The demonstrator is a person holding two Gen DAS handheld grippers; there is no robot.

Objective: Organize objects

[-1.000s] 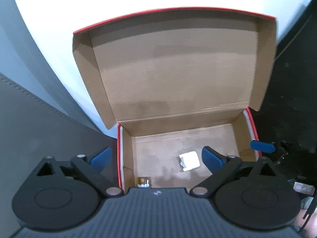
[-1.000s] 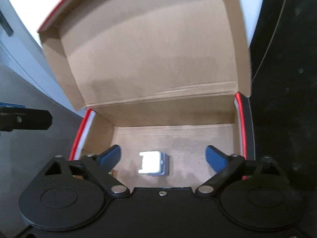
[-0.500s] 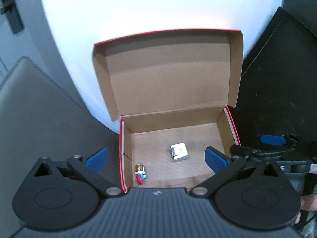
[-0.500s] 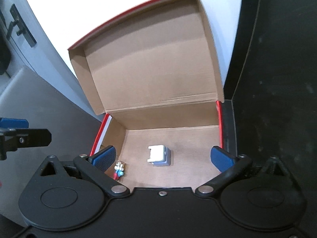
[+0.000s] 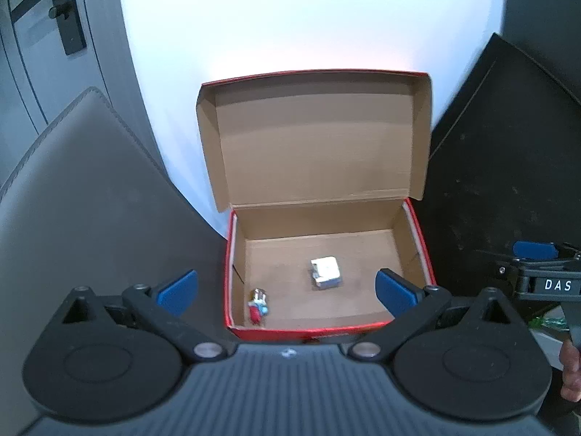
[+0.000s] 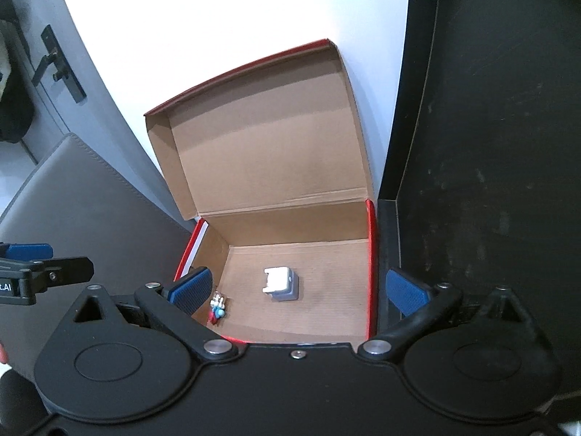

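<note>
A red cardboard box (image 5: 417,225) (image 6: 371,239) stands open, its lid leaning back against the white wall. On its floor lie a white block-shaped charger (image 5: 325,271) (image 6: 280,283) and a small red, blue and white trinket (image 5: 258,310) (image 6: 217,309) in the front left corner. My left gripper (image 5: 287,290) hovers open above the box's front edge, nothing between its blue pads. My right gripper (image 6: 299,292) is also open and empty, held above the box. Each gripper shows at the edge of the other's view.
A grey leather-like pad (image 5: 90,189) (image 6: 90,196) lies left of the box. A black surface (image 5: 501,152) (image 6: 490,127) runs along the right. A grey door with a black handle (image 5: 69,11) (image 6: 54,65) is at the far left. A hand (image 5: 572,367) holds the right gripper.
Both grippers have pulled back and up from inside the box, so the whole box and lid now show. The trinket in the front left corner has come into view.
</note>
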